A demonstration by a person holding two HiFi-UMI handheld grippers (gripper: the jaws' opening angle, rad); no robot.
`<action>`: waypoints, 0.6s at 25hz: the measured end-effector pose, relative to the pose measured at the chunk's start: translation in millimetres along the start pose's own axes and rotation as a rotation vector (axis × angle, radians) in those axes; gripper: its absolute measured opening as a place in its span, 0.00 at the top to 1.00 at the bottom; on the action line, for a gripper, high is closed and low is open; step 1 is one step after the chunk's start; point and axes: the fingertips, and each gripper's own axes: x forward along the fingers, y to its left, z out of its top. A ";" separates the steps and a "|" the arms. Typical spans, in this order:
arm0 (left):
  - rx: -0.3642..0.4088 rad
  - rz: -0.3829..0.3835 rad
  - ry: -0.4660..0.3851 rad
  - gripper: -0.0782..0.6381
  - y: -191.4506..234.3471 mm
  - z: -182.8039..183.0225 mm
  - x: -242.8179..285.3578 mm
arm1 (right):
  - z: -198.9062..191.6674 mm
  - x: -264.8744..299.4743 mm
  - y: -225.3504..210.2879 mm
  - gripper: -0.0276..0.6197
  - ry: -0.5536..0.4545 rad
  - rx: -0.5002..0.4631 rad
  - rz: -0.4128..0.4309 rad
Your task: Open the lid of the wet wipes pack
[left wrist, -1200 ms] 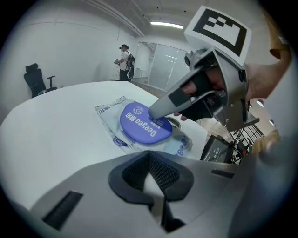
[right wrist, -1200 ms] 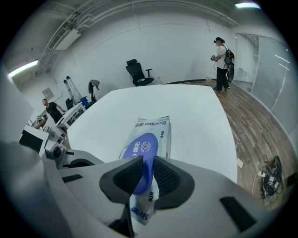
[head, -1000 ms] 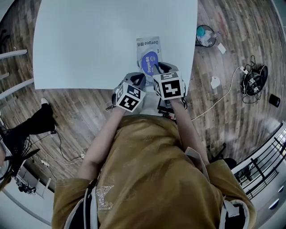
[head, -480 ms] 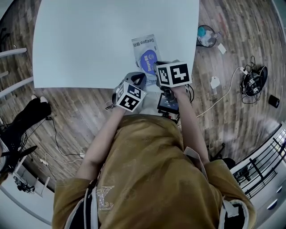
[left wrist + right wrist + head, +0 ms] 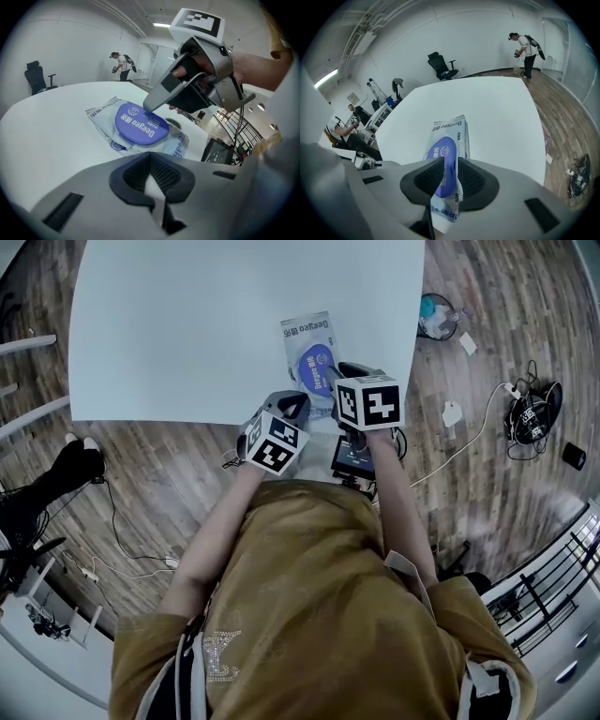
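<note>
The pale blue soft plastic wet wipes pack [image 5: 307, 341], its oval dark blue lid [image 5: 317, 367] lying flat and shut, rests on the white bench [image 5: 187, 334] straight ahead of both tongs. The right tongs [image 5: 446, 180] are clamped on the pack's near end, with the lid's edge between the pads. The left tongs [image 5: 152, 183], just to their left, are drawn almost together on nothing.

Wet wipes pack [image 5: 306, 341]: flat soft pouch, pale blue-white w/ blue print. Lies lengthwise on white table [image 5: 187, 324], nr front edge, right of centre. Lid [image 5: 316, 366]: blue oval flap w/ white lettering, mid top face, looks shut flat. Pack's near end + lid edge are pinched btwn right gripper [image 5: 446, 174] jaws.
</note>
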 end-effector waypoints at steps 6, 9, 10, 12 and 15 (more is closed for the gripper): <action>-0.003 -0.003 0.005 0.89 -0.9 -0.9 -0.9 | -2.4 5.8 1.3 0.84 0.012 -0.001 -0.018; -0.002 -0.002 0.003 0.89 0.0 -1.0 -1.7 | -0.4 2.7 1.8 0.90 0.002 0.001 -0.005; -0.001 -0.002 0.003 0.89 0.3 -1.3 -1.8 | -0.2 1.9 2.5 0.90 0.001 0.008 0.007; -0.001 -0.001 0.005 0.89 0.8 -1.8 -1.4 | 0.3 1.2 3.3 0.91 0.004 0.022 0.035; -0.001 0.000 0.008 0.89 1.0 -1.3 -0.1 | 1.2 0.1 3.4 0.92 0.013 0.038 0.071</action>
